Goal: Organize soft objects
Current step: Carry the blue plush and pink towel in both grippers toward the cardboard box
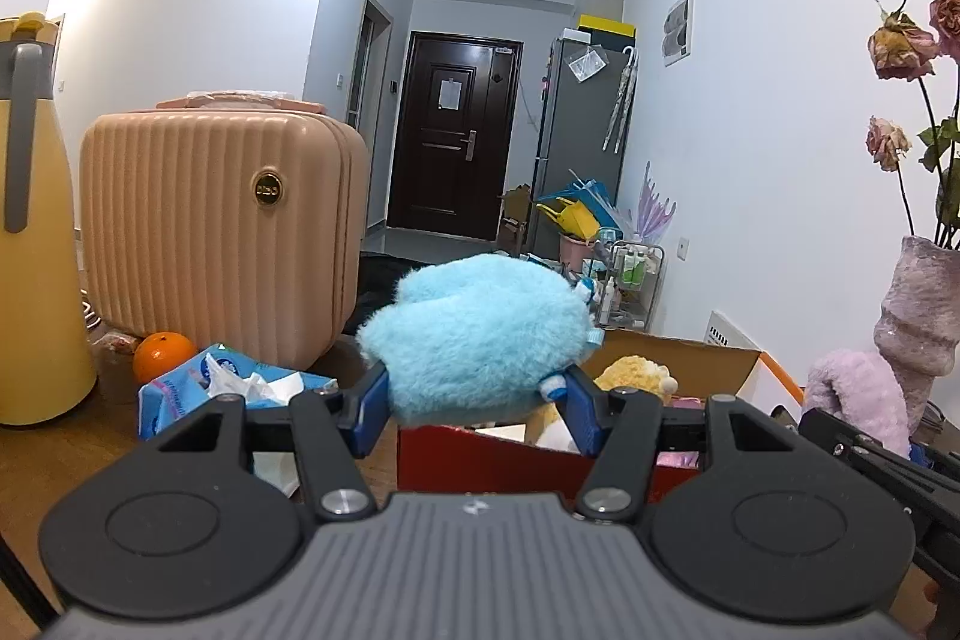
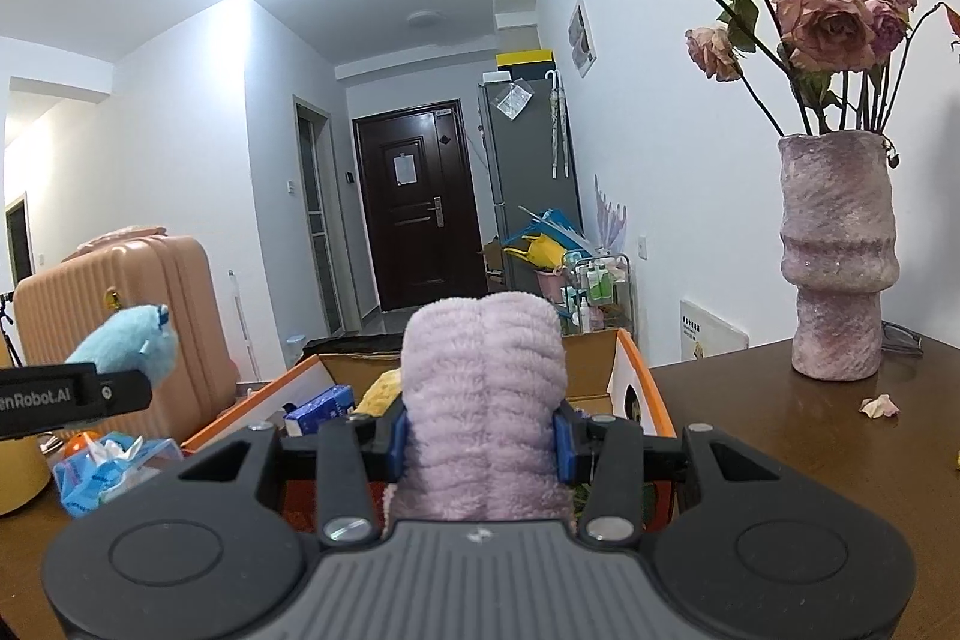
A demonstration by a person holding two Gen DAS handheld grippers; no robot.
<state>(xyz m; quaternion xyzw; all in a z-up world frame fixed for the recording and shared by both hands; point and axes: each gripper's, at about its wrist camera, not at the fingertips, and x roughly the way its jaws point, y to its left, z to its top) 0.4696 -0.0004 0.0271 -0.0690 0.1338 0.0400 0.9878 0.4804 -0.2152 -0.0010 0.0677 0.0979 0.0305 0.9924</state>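
Observation:
My left gripper (image 1: 474, 403) is shut on a fluffy light-blue plush toy (image 1: 480, 334) and holds it above the near edge of an open cardboard box (image 1: 684, 358) with red and orange sides. A yellow plush (image 1: 636, 379) lies inside the box. My right gripper (image 2: 483, 436) is shut on a lilac fleecy plush (image 2: 483, 400) and holds it over the same box (image 2: 636, 376). The blue toy (image 2: 129, 340) and the left gripper show at the left of the right wrist view. The lilac plush (image 1: 852, 394) shows at the right of the left wrist view.
On the brown table stand a pink suitcase (image 1: 222, 226), a yellow jug (image 1: 36, 232), an orange (image 1: 162, 352), a blue tissue pack (image 1: 228, 388) and a lilac vase (image 2: 837, 256) of dried roses. A blue carton (image 2: 321, 409) lies in the box. A petal (image 2: 879, 406) lies near the vase.

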